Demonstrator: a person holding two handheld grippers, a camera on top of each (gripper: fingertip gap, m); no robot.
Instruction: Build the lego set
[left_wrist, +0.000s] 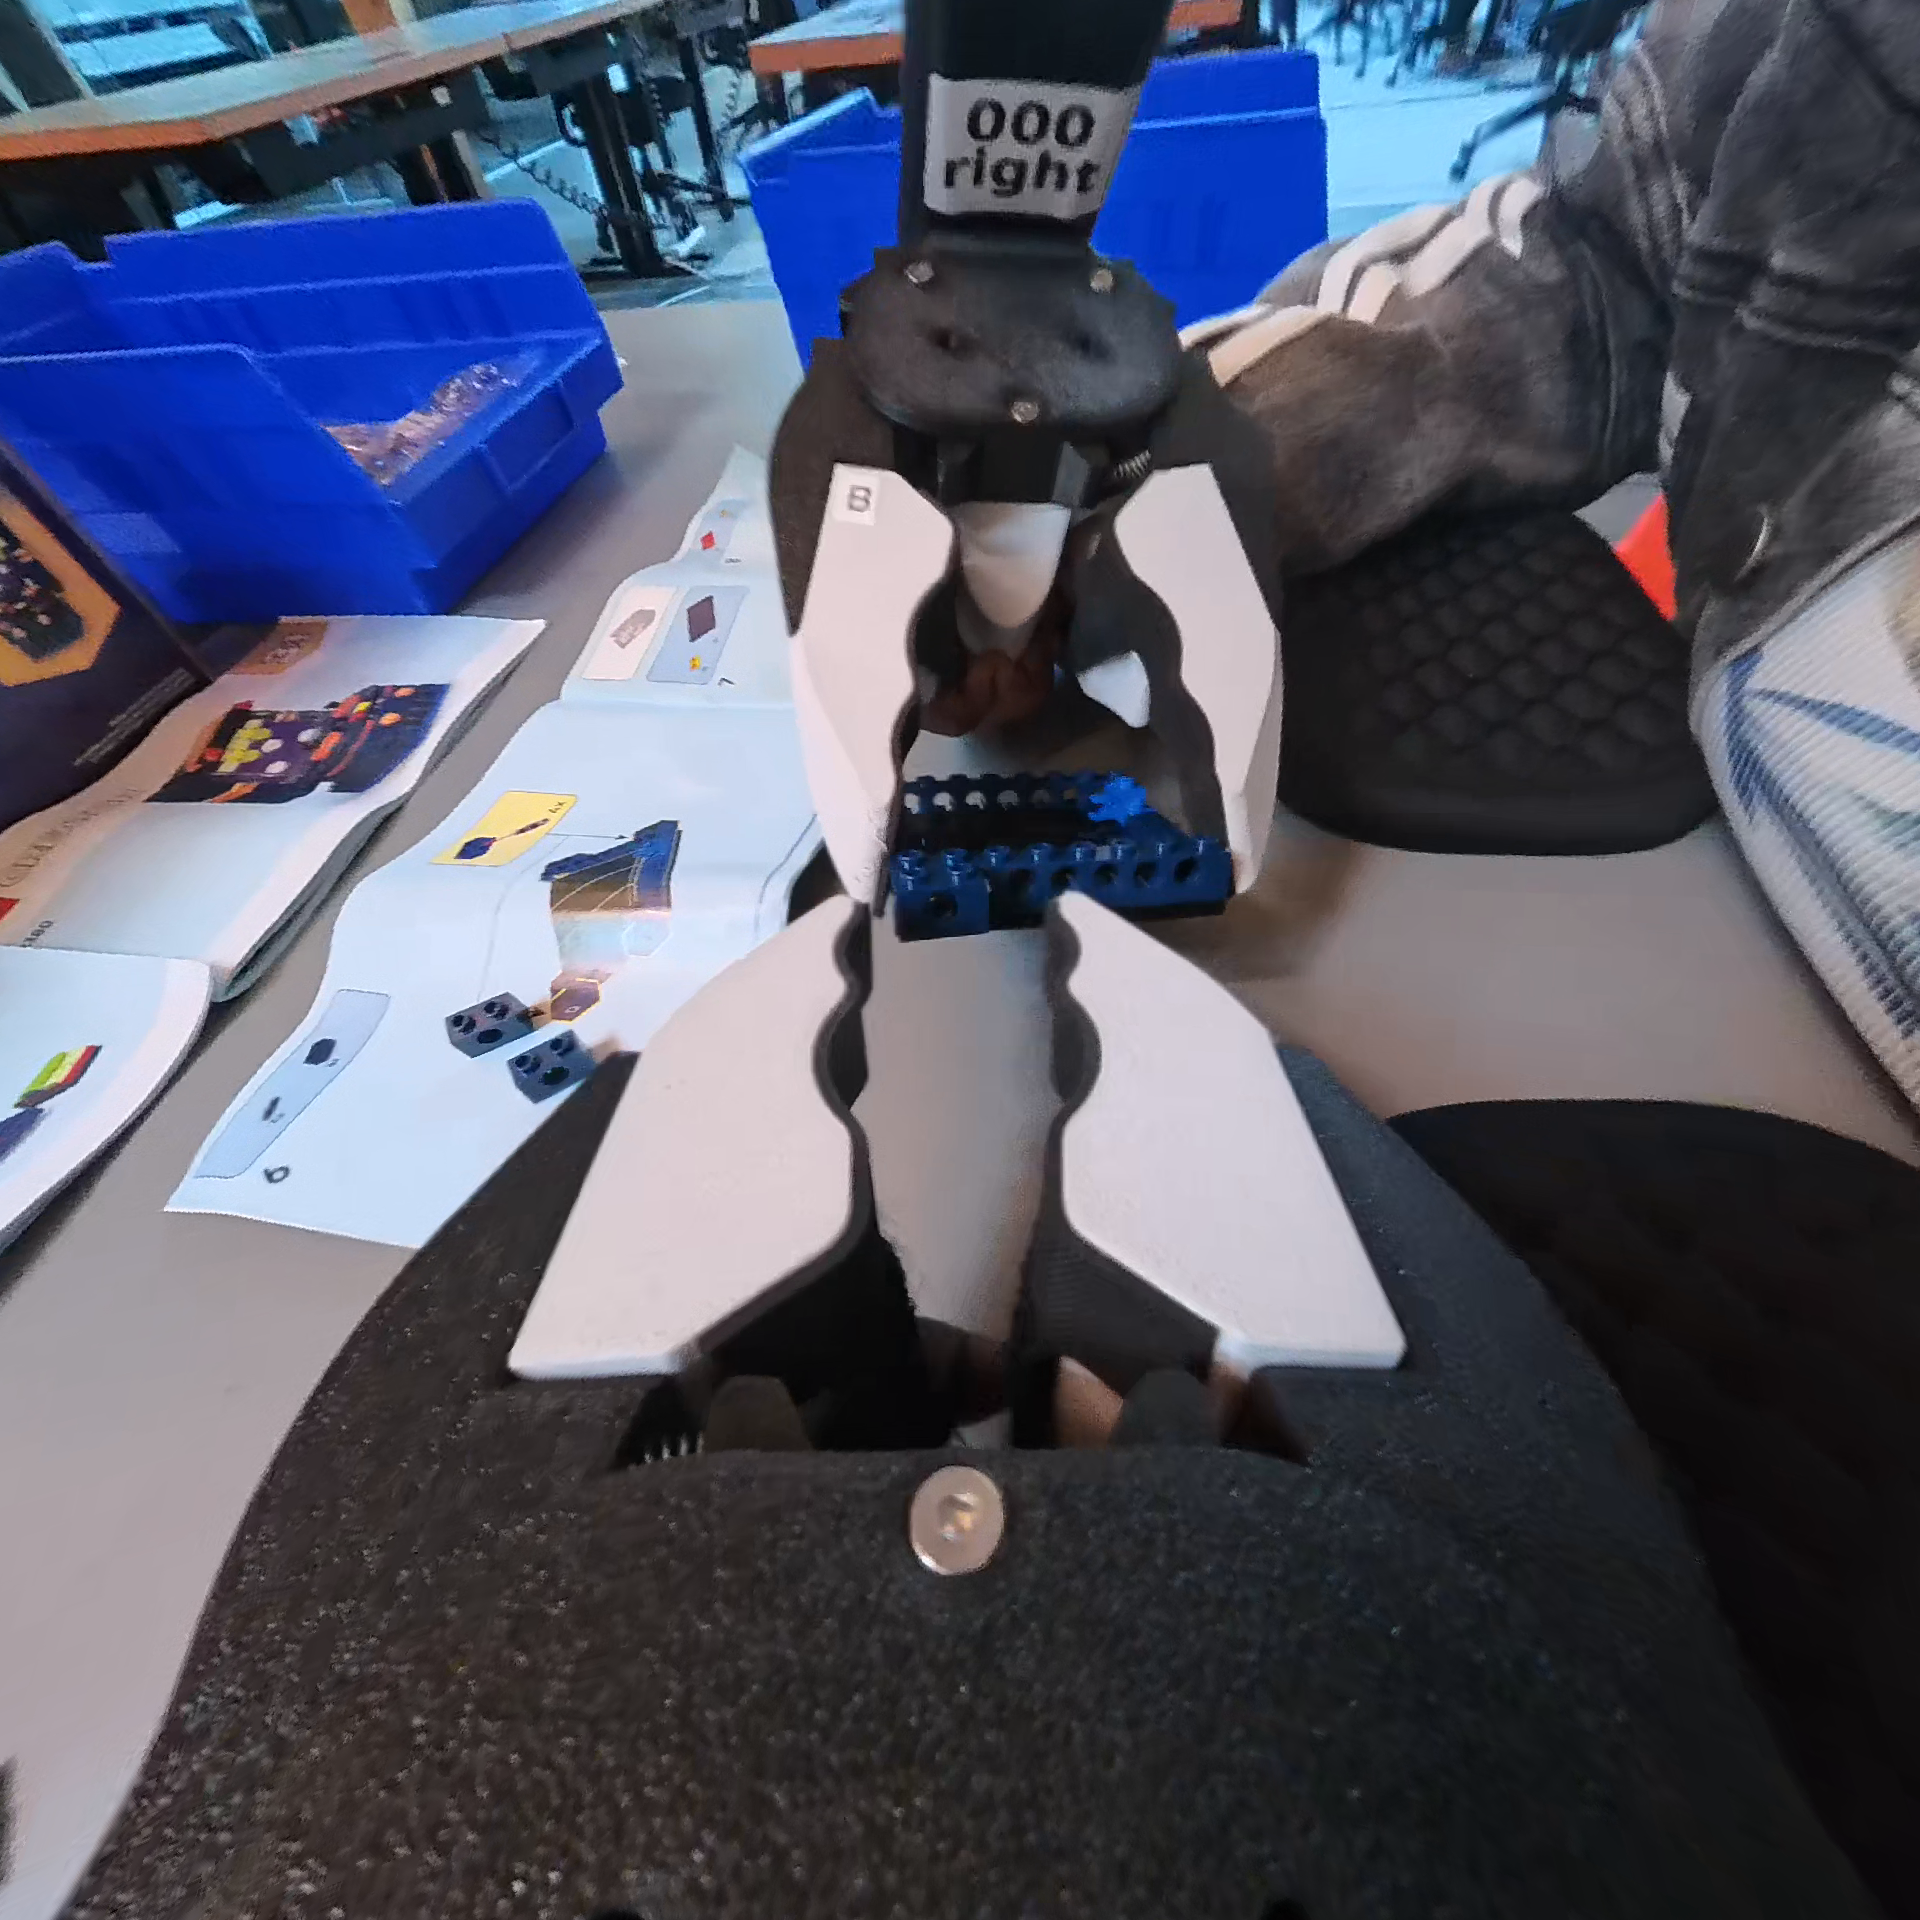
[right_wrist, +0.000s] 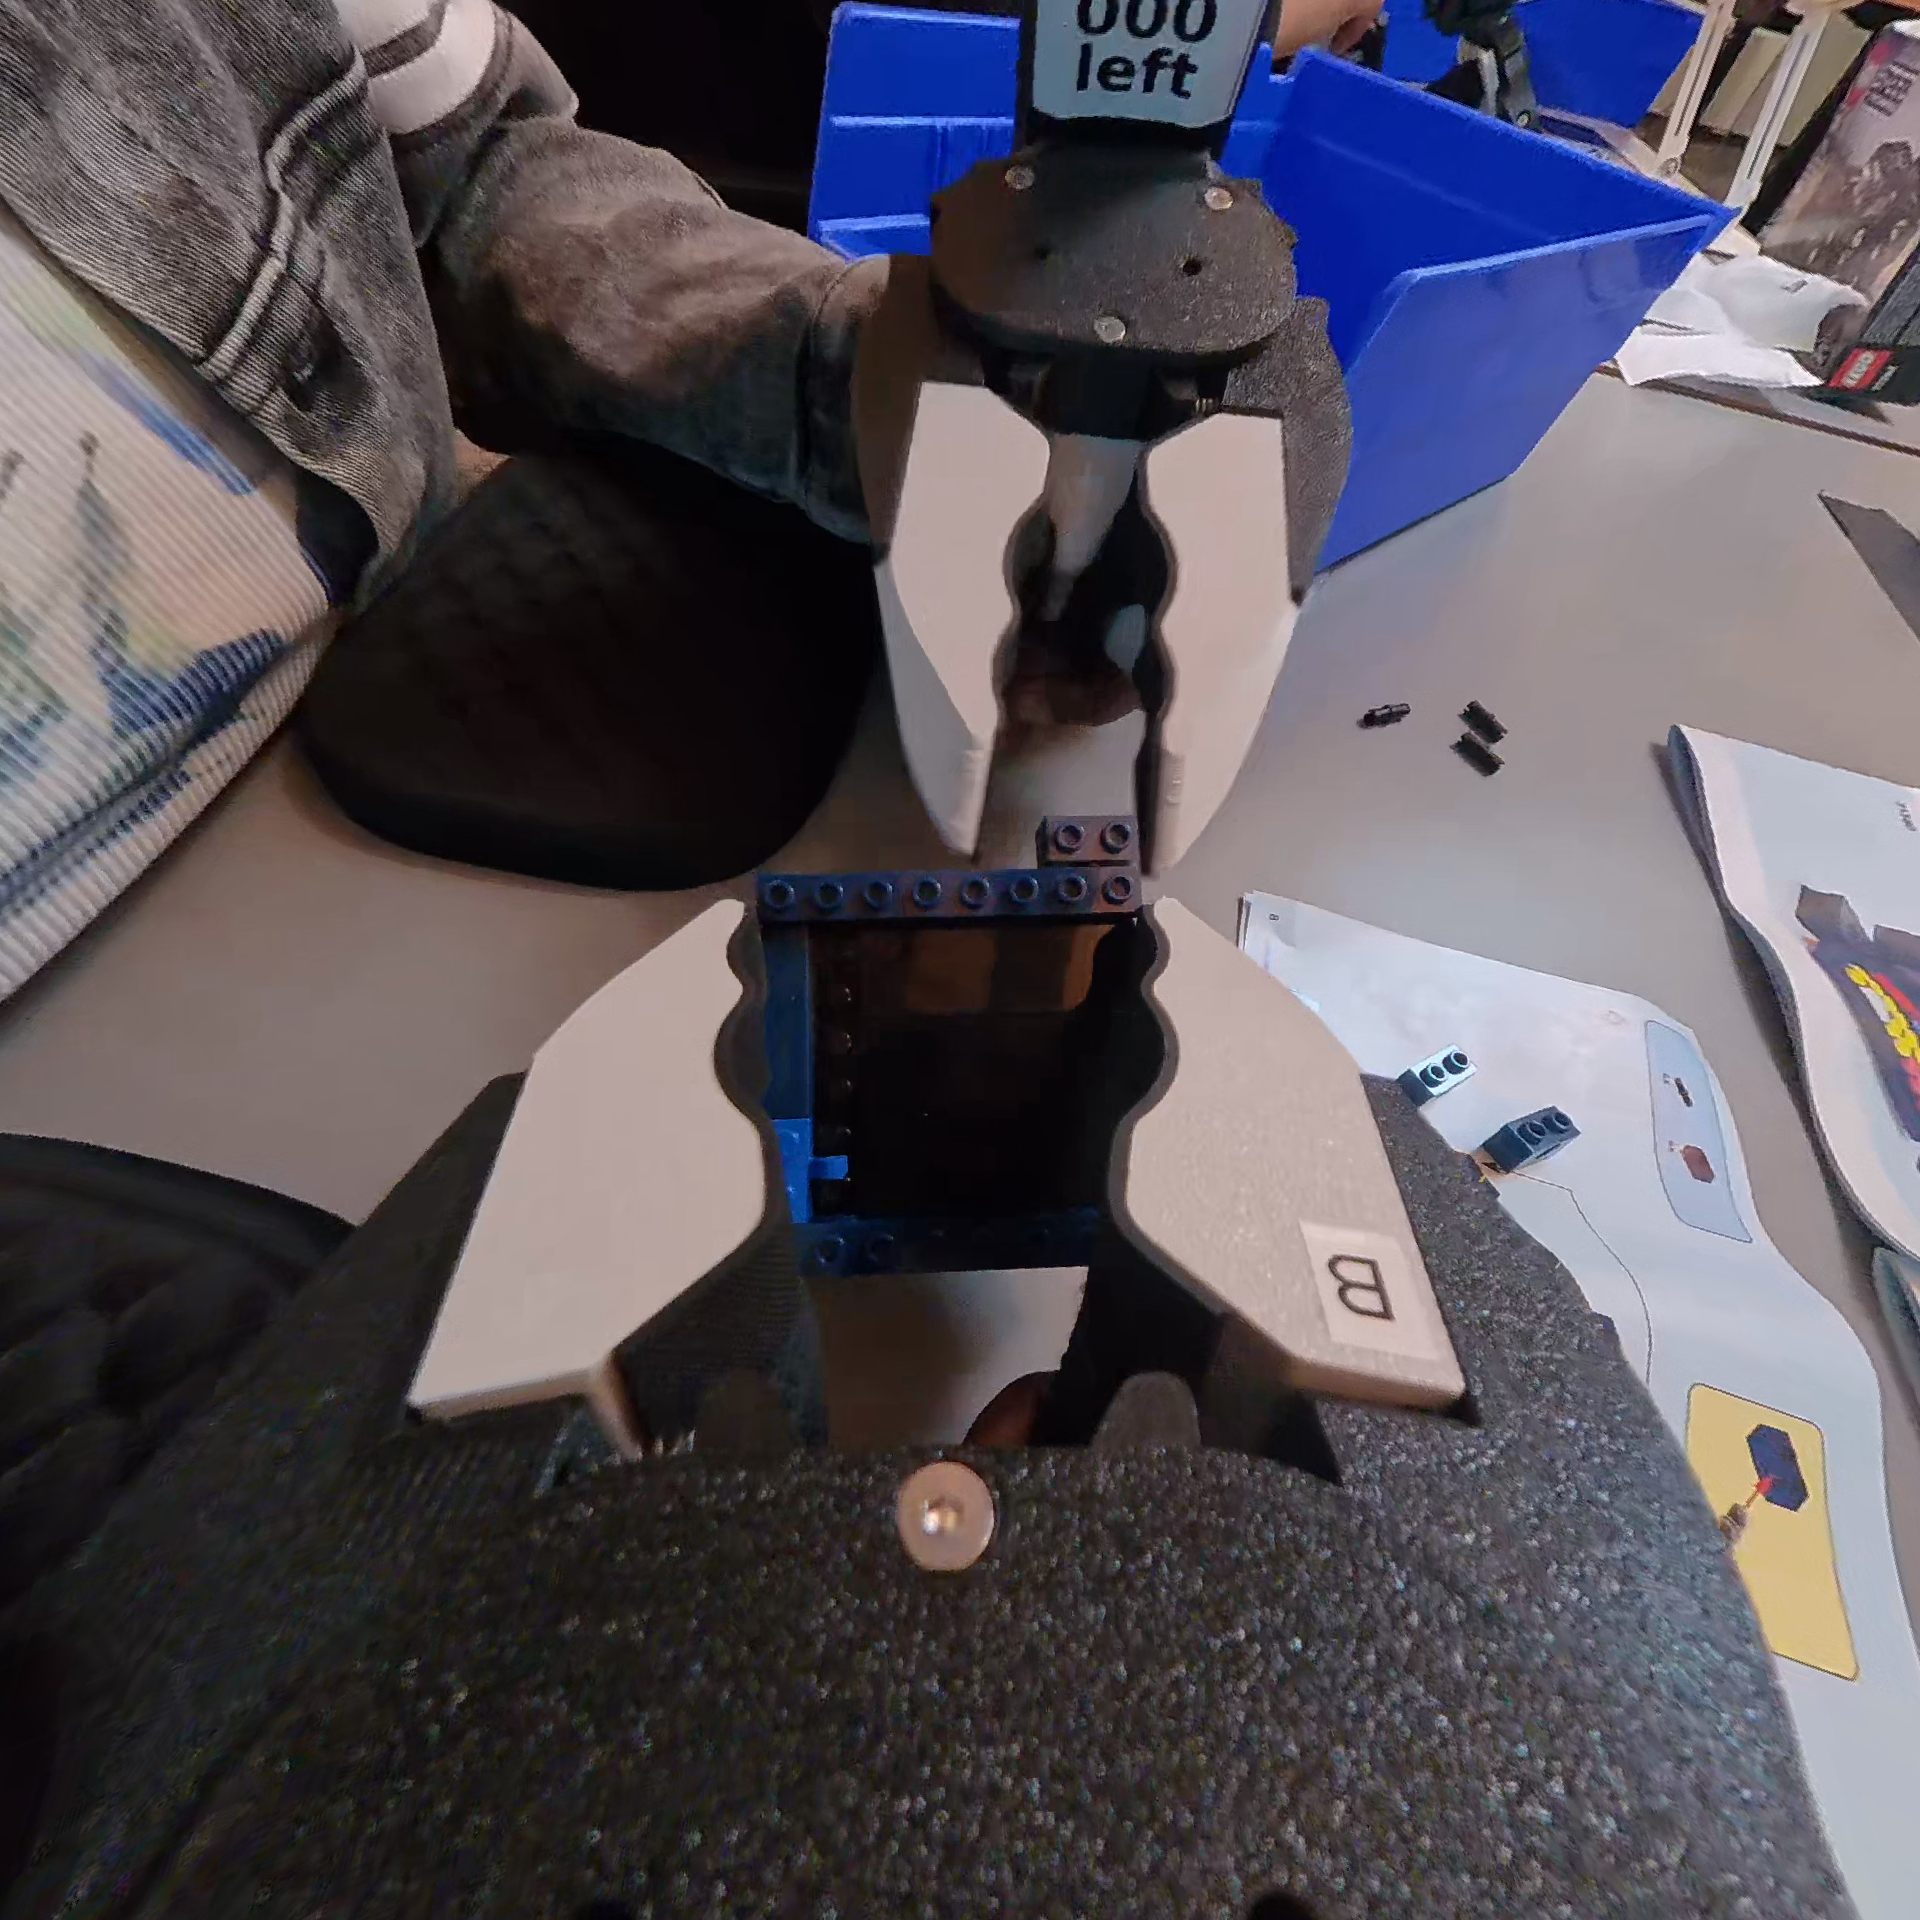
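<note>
Right gripper (right_wrist: 945, 1081) clamps a blue brick frame (right_wrist: 940, 894), square and open in the middle, with a pad pressed on each of its two side walls. The frame fills the space between these fingers, its studded far bar running left to right just past the fingertips. Left gripper (right_wrist: 1060, 847) faces it from the far side, tips meeting the frame's far bar. Its fingers are slightly apart around a small two-stud dark brick (right_wrist: 1089, 837) stuck on the right end of that bar; the right pad looks to be touching, the left pad stands clear. Grey table (right_wrist: 1455, 644) underneath. Two loose dark bricks (left_wrist: 520, 1044) lie on an open instruction booklet (left_wrist: 499, 935) nearby. Blue bins (left_wrist: 312, 416) behind.
</note>
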